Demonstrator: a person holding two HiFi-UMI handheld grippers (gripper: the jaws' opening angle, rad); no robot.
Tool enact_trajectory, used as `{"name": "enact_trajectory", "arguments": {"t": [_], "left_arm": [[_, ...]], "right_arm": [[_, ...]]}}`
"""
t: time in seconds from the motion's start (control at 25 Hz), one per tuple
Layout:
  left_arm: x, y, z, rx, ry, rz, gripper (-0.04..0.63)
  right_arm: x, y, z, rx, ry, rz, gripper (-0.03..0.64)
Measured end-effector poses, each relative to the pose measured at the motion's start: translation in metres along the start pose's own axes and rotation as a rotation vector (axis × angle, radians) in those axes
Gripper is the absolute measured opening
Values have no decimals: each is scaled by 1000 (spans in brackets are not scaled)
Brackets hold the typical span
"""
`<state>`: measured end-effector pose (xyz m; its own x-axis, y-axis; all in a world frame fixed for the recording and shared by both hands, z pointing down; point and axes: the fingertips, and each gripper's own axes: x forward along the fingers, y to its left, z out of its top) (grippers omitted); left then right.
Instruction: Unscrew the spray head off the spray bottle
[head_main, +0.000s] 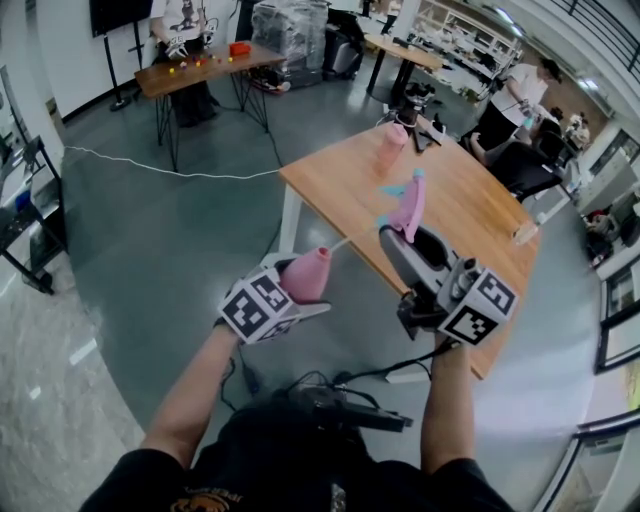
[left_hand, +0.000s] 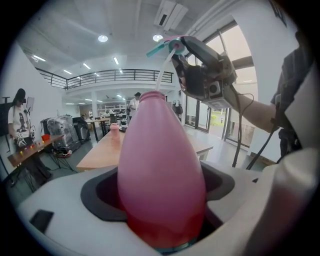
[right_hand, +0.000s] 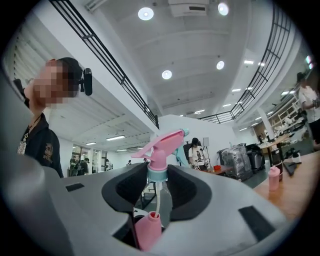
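L gripper (head_main: 292, 300) is clamped on the pink bottle (head_main: 308, 272), held in mid-air near the person, left of the table (head_main: 470, 210). R gripper (head_main: 404, 240) grasps the spray head (head_main: 408, 205) by its collar, clear of the neck, w/ the tube (left_hand: 161, 75) apparently reaching the bottle mouth. Best approach: pull the head straight along the tube, bottle upright & steady, no sideways tug.

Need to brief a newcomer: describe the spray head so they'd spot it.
Start at the wooden table; at its near side the right hand-held gripper holds the spray head. It is pink with a teal nozzle and thin tube, unlike the plain pink bottle beside it.
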<state>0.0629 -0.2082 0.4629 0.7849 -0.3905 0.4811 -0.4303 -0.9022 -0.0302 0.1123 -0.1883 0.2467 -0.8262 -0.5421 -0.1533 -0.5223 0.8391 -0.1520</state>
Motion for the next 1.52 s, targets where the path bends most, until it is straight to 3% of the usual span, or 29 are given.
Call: {"name": "enact_trajectory", "arguments": {"t": [0.32,0.6,1.08,1.52], "left_arm": [[4,8,-18,-29,37,40,430],[-8,19,-7,-44,-12,111,430],[-29,29,38,-26,-128,188,430],[-24,26,55,-18,-182,206,430]], "right_arm": [[-5,-7,8,5,-63,-37,129],[-8,-14,7,-35,-73,-126,129],[-4,-47,-41,-144,73,-370,130],[-8,-56,-78,-199,158,-480,129]]}}
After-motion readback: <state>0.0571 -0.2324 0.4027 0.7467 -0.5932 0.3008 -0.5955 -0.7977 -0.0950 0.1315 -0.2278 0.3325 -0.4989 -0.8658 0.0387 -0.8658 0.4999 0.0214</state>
